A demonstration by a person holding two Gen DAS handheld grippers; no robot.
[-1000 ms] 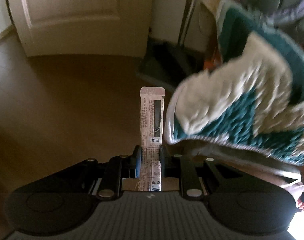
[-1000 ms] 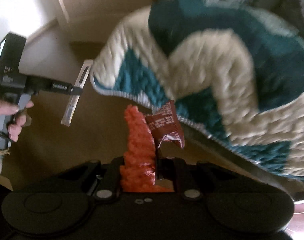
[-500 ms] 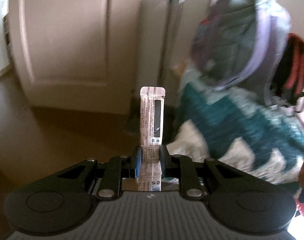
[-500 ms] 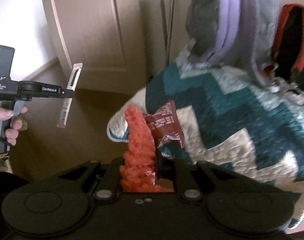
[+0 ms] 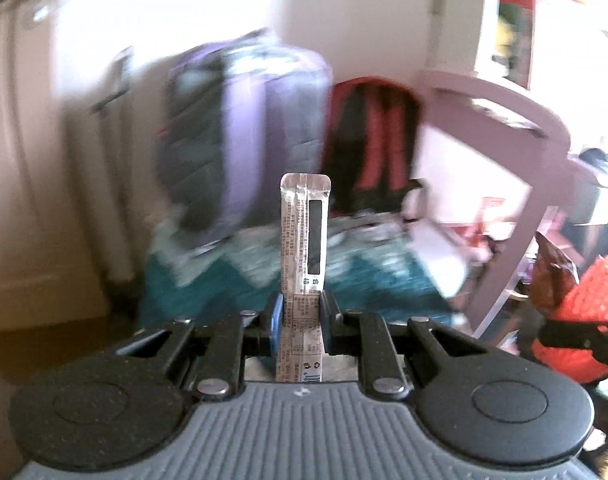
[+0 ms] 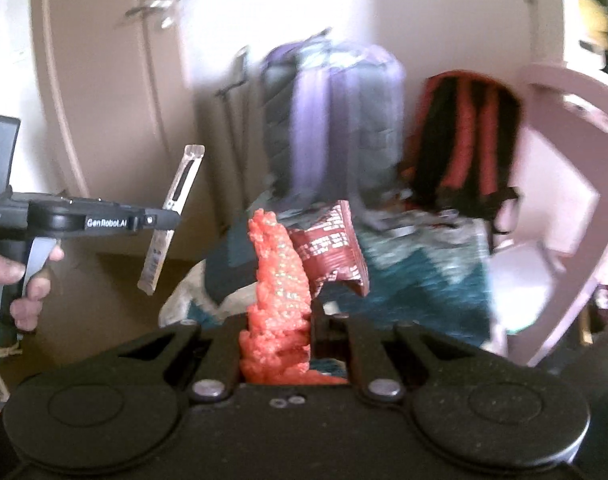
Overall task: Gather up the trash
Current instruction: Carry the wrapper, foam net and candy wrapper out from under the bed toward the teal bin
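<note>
- Left wrist view: the left gripper (image 5: pixel 300 316) is clenched on a thin silver sachet (image 5: pixel 304 232), which stands straight up between the jaws, pinched near its lower end so most of its length sticks out in front
- The sachet carries fine printed text, a dark vertical window and a barcode at the bottom; the print looks like Chinese characters, too small to read
- Behind it, blurred: a purple bag (image 5: pixel 240 132) and a red-and-black backpack (image 5: pixel 374 140) against the wall, standing on a teal-and-cream zigzag blanket (image 5: pixel 224 280)
- At the right edge the other trash shows, an orange mesh (image 5: pixel 588 300) with a dark red wrapper (image 5: pixel 552 276)
- Right wrist view: the right gripper (image 6: pixel 310 328) is clenched on the orange mesh (image 6: pixel 280 280) and the crumpled dark red wrapper (image 6: pixel 332 248) together, both bunched in one pinch, probably so two scraps travel in a single grip
- The wrapper has white lettering, too creased and blurred to read
- On the left a hand (image 6: pixel 20 280) holds the left gripper (image 6: pixel 164 220) by its handle; its side reads "GenRobot.AI", and the sachet (image 6: pixel 172 220) slants through its jaws
- A pale door (image 6: pixel 104 100) and a pink chair (image 6: pixel 564 200) frame the room
- Both pieces of trash are held up in the air, well clear of the blanket; no bin is in view, so they likely await carrying to one
</note>
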